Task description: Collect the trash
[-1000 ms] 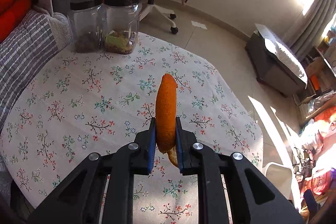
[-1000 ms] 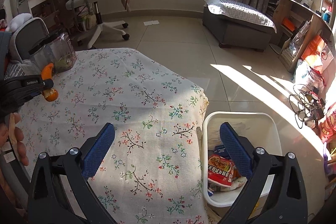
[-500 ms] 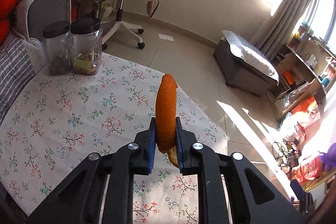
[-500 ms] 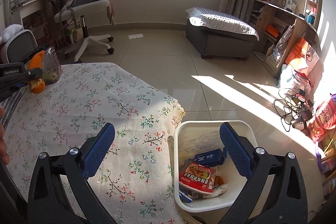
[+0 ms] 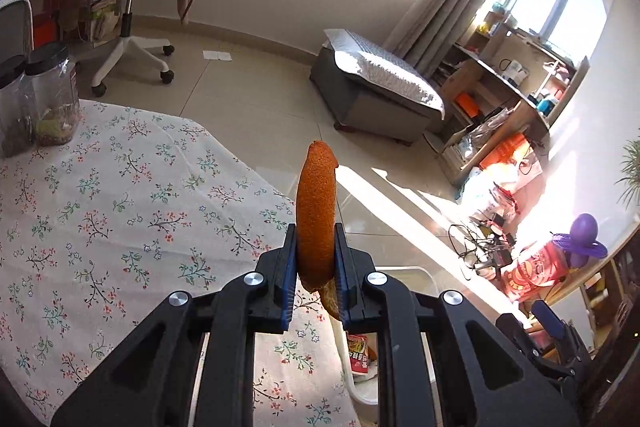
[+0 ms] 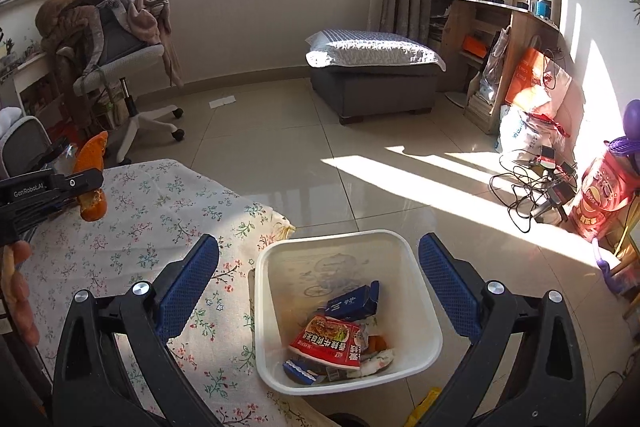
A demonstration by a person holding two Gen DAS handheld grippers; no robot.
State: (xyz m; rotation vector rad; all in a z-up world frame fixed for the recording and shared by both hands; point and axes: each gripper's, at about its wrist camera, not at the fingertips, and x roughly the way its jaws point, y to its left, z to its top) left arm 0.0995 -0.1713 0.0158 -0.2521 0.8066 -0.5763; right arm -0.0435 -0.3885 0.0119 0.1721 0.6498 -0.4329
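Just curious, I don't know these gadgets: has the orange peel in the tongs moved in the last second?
Yes. The orange peel, clamped in the left tongs, has travelled away from the two jars toward the table's edge and the white trash bin.

From my right wrist camera, my right gripper (image 6: 318, 283) has its blue-padded jaws spread wide with nothing between them, framing the white square plastic bin (image 6: 420, 311) on the tiled floor at six o'clock. Inside I see a red printed snack wrapper (image 6: 330, 341), a dark blue carton (image 6: 354, 303) and crumpled white scraps. The bin stands just beside the floral tablecloth-covered table (image 6: 160, 227). At nine o'clock my left gripper (image 6: 90, 183) pinches a curled orange peel (image 6: 91, 155) above the cloth.
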